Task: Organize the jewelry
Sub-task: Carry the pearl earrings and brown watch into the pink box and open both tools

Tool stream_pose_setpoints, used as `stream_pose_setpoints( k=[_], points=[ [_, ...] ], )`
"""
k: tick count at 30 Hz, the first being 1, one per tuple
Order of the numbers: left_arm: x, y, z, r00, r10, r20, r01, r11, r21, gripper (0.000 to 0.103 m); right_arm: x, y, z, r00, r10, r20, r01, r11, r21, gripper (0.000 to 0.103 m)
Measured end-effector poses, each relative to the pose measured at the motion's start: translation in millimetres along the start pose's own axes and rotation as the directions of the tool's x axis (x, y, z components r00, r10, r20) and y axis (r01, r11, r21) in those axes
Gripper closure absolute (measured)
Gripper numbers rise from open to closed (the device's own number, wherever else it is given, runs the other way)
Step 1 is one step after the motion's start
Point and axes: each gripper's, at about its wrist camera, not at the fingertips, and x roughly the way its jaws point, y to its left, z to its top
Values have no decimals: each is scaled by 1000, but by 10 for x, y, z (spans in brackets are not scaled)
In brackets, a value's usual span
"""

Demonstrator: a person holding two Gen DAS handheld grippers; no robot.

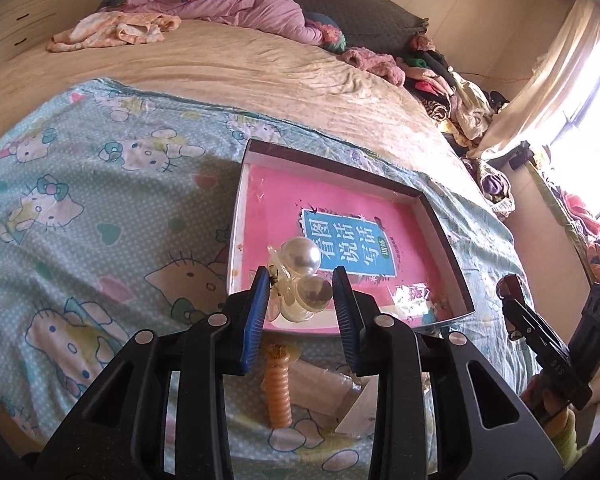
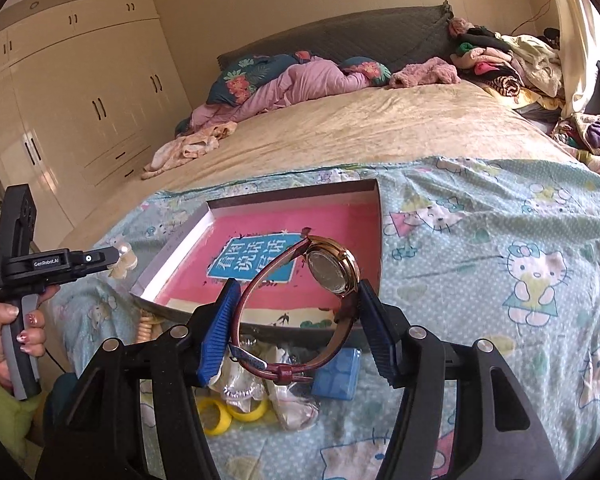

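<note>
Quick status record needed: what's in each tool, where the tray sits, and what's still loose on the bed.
left tool: shut on pearl hair clip
right tool: shut on watch, pads on its maroon strap loop
tray: open box on cartoon-print sheet, pink book cover inside, no jewelry seen in it
loose items: yellow rings, blue case, orange coil hair tie

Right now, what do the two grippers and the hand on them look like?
Both grippers, left and right, are black with ribbed blue pads and silver pivot pins. The left carries white lettering and a grey-backed handle. The hand has patterned nails, with a yellow-green sleeve.
</note>
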Motion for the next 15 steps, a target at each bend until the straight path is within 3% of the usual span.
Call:
stream_pose_setpoints(
  k=[15],
  points=[
    [503, -83, 66, 998, 31, -56, -30, 999, 30, 79, 568, -20, 187, 997, -56, -51, 53, 997, -62, 45]
  ],
)
